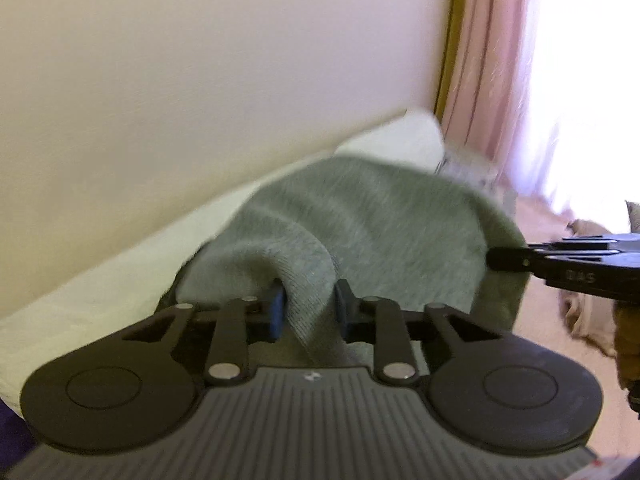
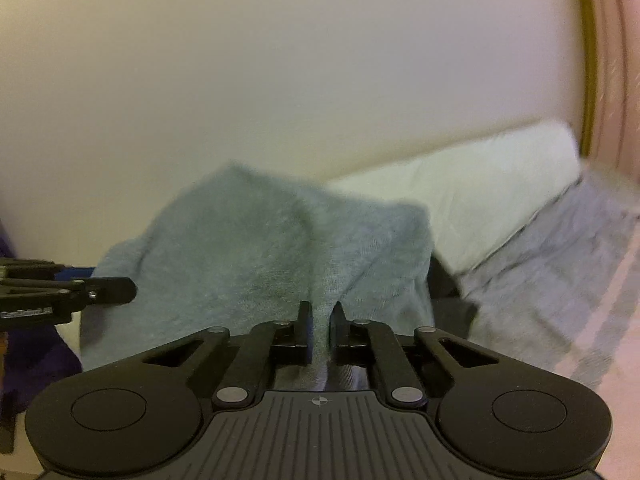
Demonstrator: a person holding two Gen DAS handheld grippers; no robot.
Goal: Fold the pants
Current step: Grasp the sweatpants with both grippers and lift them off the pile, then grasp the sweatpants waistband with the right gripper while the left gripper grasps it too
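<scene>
— While the cream wall point(image 1: 200, 80) fills most of both views, what lies under it?
— A white mattress point(image 2: 472, 196) along its foot, with pink curtains point(image 1: 492, 72) off to the side.
— And the pants point(image 1: 360, 216)?
— Grey, lifted above the mattress and draped between the two tools.
— How do the tongs stand?
— Left gripper point(image 1: 309, 307) is clenched on a ribbed fold; right gripper point(image 2: 320, 330) is pinching the pants' cloth.

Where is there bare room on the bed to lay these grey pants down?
Bare white bedding shows along the wall: left of the grey pants on the mattress, and right of them toward the curtain. The middle is crowded: left gripper and right gripper both clamp the cloth.
</scene>
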